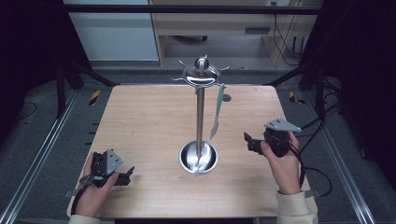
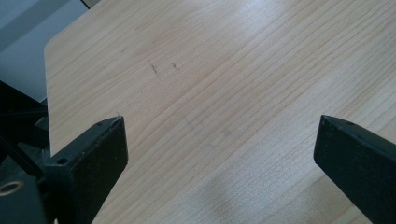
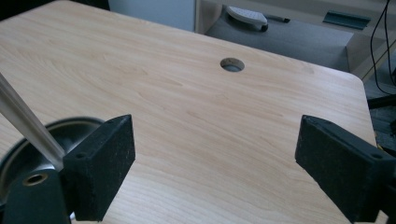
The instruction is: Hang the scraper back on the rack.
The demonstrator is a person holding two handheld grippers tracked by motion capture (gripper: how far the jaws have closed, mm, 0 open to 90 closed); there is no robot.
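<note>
Two hand-held tools rest low on the table (image 1: pixel 149 116), left tool (image 1: pixel 125 176) at seven o'clock, right tool (image 1: pixel 248 140) at four, both wide and empty. Between them, a tall steel stand (image 1: pixel 200 116) dangles a spatula (image 1: pixel 217 112); a careless reach might topple it.

light: we see an evenly lit table (image 1: pixel 140 121), dark surrounds | glare: sheen on metal stand (image 1: pixel 200 116) | focus: gripper views soft
</note>
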